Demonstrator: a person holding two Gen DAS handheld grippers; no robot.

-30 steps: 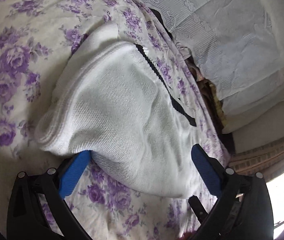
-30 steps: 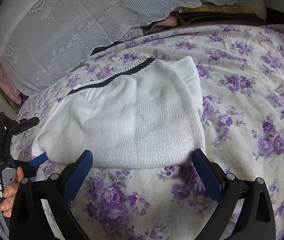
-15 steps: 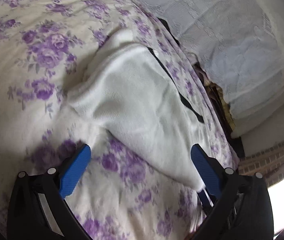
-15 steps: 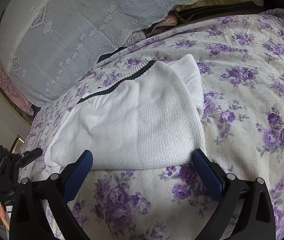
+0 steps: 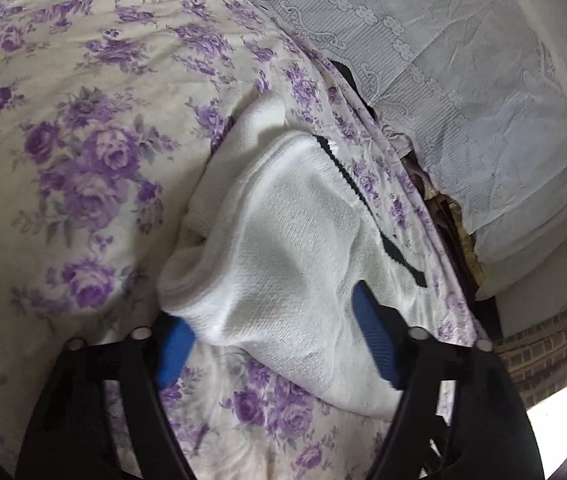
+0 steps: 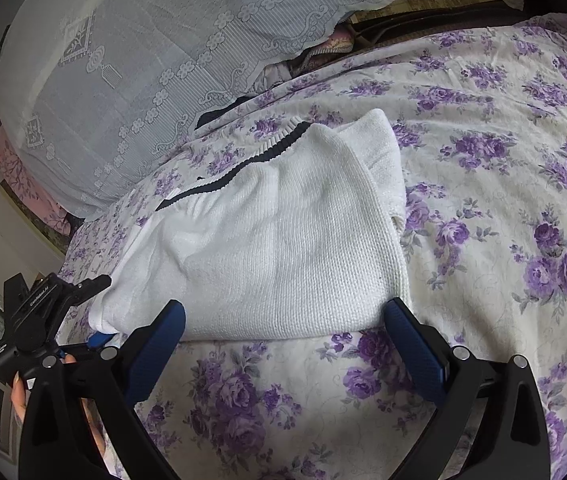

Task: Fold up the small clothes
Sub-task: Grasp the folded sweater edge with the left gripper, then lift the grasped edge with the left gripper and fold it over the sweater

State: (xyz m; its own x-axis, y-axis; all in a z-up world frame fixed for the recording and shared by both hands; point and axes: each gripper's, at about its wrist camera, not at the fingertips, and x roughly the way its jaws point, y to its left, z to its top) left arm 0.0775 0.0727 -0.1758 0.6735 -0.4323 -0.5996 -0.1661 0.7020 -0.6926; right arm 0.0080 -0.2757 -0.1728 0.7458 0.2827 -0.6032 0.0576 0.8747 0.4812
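A folded white knit sweater with a dark stripe at its hem lies on the floral bedsheet. In the left wrist view the sweater fills the middle. My left gripper is open, its blue fingers straddling the sweater's near left end, one finger under the fabric edge. The left gripper also shows in the right wrist view at the sweater's left corner. My right gripper is open and empty, just in front of the sweater's near edge.
A white lace-covered pillow pile lies behind the sweater, with dark and patterned cloth tucked at its foot. The bed edge and a brick wall are at the left view's right side. Open bedsheet stretches to the right.
My left gripper pulled back from the sweater half a second ago and has now moved in again onto its left end. The right gripper rose slightly and stays open in front.
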